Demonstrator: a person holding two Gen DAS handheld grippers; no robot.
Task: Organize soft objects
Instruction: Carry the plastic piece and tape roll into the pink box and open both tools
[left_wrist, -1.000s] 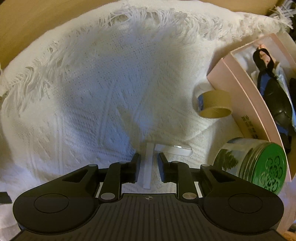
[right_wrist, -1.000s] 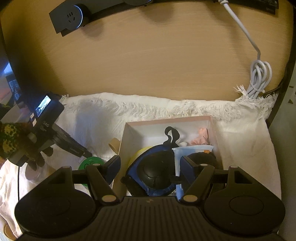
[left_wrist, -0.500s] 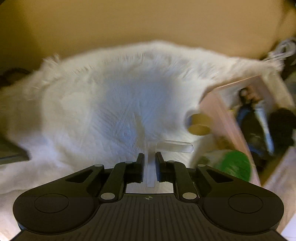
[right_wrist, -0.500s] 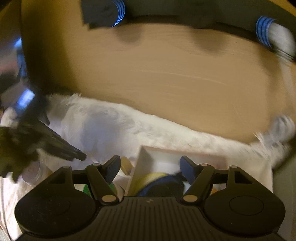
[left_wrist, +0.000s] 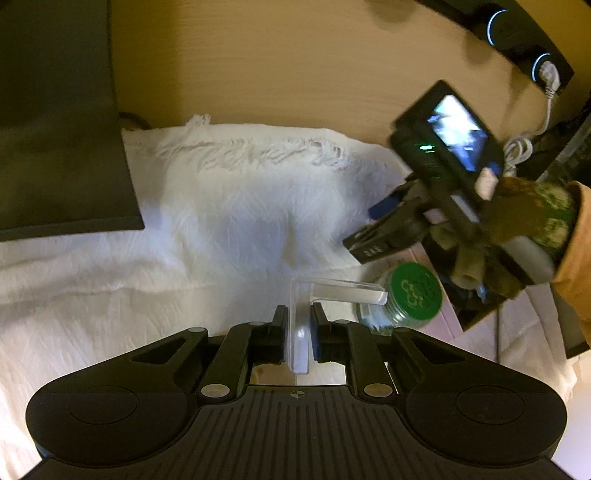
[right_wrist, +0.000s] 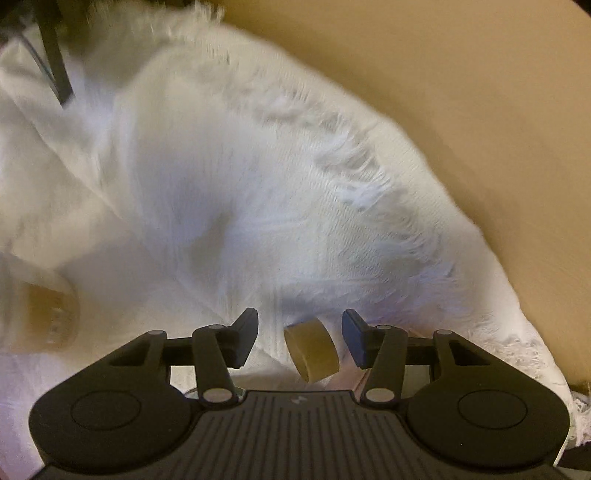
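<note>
**Soft goods: one fringed cloth spread, one clear bracket clamped, one tape roll between closing jaws**

White cloth (left_wrist: 229, 206) is seen once, spread over the tan wooden tabletop (left_wrist: 280, 62); its weave is ribbed and its far edge is fringed with loose tufts. One clear plastic bracket (left_wrist: 301, 314), hard, glossy and L-shaped, is clamped by its upright leg in the left gripper (left_wrist: 298, 334), whose black jaws are pressed onto it from both sides; its other leg is held out level towards the right. One glass jar (left_wrist: 400, 301) with a round green lid stamped with a pattern is seen just beyond the bracket's tip, lying on the cloth. One dark flat slab (left_wrist: 59, 118) is laid over the cloth's left corner.

The right gripper (right_wrist: 300, 338) is pointed down at the cloth, and one cardboard-brown tape roll (right_wrist: 312, 349), a short cylinder, is seen between its jaws. The jaws have just been closing, yet a gap is left on each side of the roll, so nothing is gripped. In the left wrist view this gripper is held by one hand (left_wrist: 517, 221) in a patterned knit glove with an orange sleeve. One blurred, translucent round object (right_wrist: 40, 317) is seen at the left edge of the right wrist view; its kind cannot be told.
</note>
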